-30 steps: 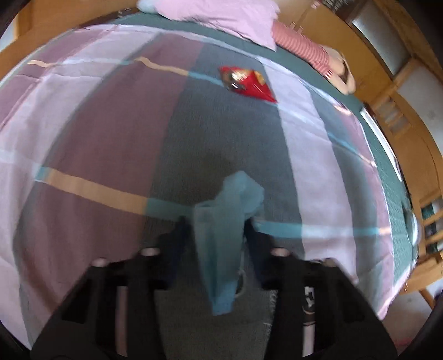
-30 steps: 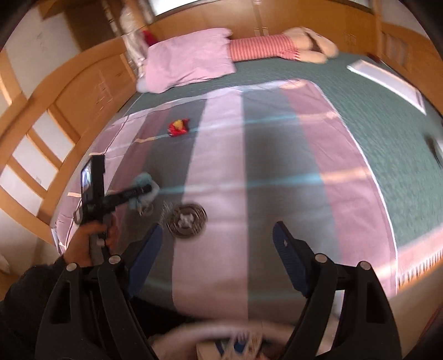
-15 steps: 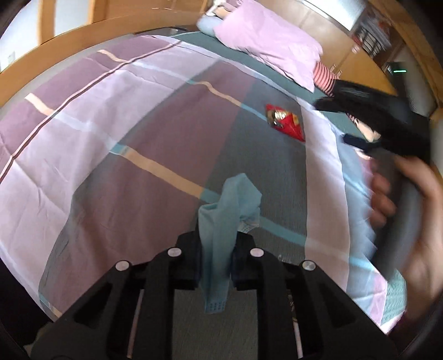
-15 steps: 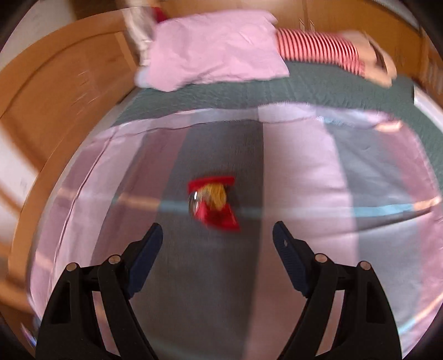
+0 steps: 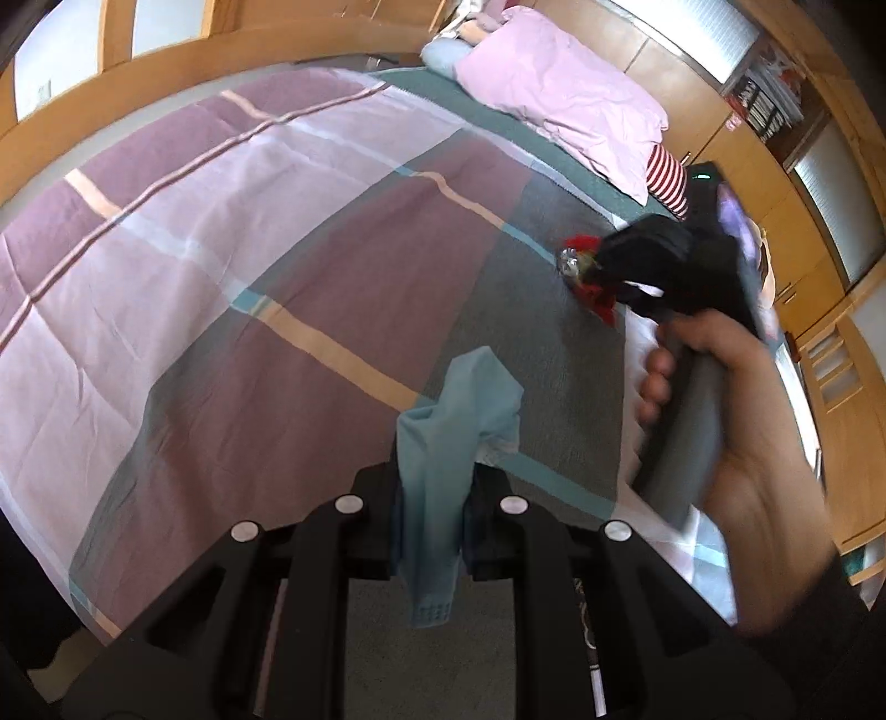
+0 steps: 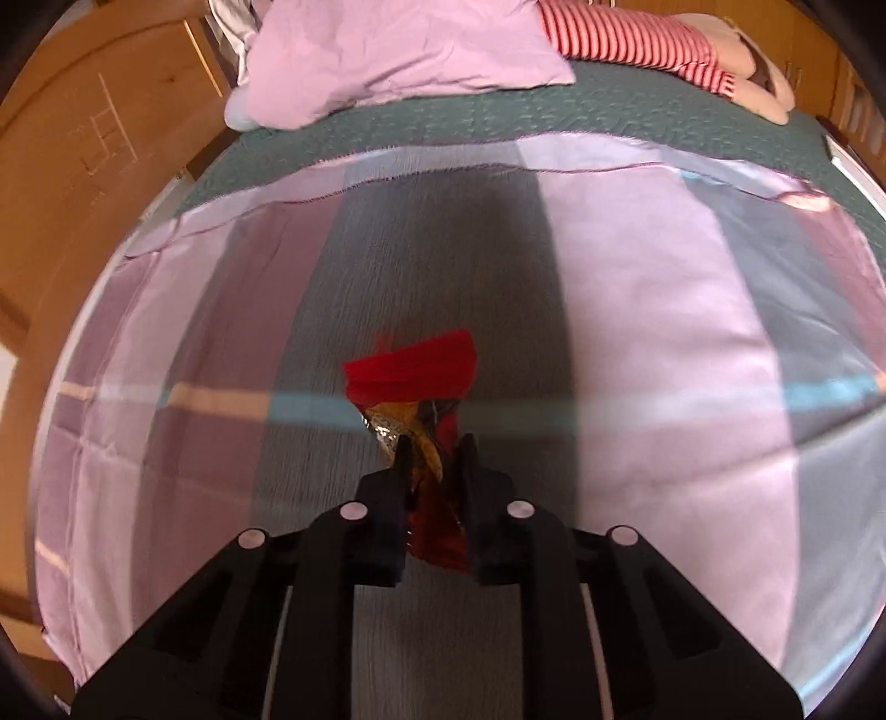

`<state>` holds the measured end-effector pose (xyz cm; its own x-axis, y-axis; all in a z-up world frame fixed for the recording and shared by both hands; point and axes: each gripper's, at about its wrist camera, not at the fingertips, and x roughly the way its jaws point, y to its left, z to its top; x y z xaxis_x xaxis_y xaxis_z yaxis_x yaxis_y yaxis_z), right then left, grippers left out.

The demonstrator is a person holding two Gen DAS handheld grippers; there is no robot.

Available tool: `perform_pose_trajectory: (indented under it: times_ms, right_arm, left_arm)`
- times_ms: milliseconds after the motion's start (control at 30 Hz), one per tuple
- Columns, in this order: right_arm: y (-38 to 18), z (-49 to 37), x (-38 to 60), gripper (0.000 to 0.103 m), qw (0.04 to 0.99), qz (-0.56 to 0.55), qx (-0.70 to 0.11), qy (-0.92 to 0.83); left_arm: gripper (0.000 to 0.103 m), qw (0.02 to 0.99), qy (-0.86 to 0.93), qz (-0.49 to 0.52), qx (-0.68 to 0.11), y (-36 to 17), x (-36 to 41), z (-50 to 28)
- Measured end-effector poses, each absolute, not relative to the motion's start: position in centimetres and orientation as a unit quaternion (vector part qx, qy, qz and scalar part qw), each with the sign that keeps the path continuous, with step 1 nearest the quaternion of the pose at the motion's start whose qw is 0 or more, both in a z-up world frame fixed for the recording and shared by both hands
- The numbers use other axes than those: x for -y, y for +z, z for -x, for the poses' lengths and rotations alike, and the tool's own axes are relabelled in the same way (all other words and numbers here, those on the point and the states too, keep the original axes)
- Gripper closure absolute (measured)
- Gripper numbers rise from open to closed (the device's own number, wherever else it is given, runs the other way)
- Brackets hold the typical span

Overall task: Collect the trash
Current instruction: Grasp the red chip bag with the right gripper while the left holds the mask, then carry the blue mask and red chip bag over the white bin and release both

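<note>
A crumpled light-blue face mask [image 5: 443,443] sticks up between the fingers of my left gripper [image 5: 433,490], which is shut on it above the striped bedspread [image 5: 232,310]. Farther up the bed, a red snack wrapper [image 6: 412,374] with a gold and silver inside sits between the closing jaws of my right gripper [image 6: 434,451], whose pads press on its lower part. In the left wrist view the same wrapper [image 5: 581,266] shows at the tip of the right gripper [image 5: 601,271], held by a person's hand [image 5: 736,421].
A pink pillow [image 6: 387,50] and a striped plush toy [image 6: 653,39] lie at the head of the bed on the green cover [image 6: 498,122]. A wooden bed frame [image 6: 72,166] curves along the left side. Wooden cupboards [image 5: 819,238] stand on the right.
My right gripper swept across the bed to the red wrapper and its wide-open jaws closed onto it. My left gripper tightened on the blue mask and lifted a little.
</note>
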<state>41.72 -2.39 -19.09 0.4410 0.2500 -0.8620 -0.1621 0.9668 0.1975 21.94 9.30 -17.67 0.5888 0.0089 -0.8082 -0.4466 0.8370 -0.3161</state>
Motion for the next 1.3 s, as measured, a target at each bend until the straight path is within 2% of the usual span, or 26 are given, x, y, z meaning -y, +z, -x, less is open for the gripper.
perform_pose_trajectory:
  times_ms: [267,500,667,867,1300]
  right_arm:
    - [-9.7,-27.9,10.8,0.087,0.872,-0.026,-0.461,0.161]
    - [-3.0,-13.0,20.6,0.087,0.907,-0.027,-0.387,0.164]
    - [-1.8,-4.6,26.6,0.087,0.913,-0.079,-0.372,0.146]
    - [-2.4,4.3,30.2,0.087,0.927,-0.055,-0.360,0.091]
    - [-1.3,11.9,33.8,0.087,0.935,-0.086,-0.337,0.071]
  left_arm:
    - [0.087,0.900,0.130,0.202,-0.364,-15.0,-9.5,-18.3]
    - [0.087,0.927,0.071,0.137,-0.342,-10.8,-5.9,-10.6]
    - [0.087,0.935,-0.001,0.105,-0.340,-8.7,-1.0,-4.9]
    - [0.087,0.932,-0.072,0.065,-0.350,-8.0,4.6,0.6]
    - [0.087,0.938,-0.103,0.031,-0.330,-7.0,7.4,6.8]
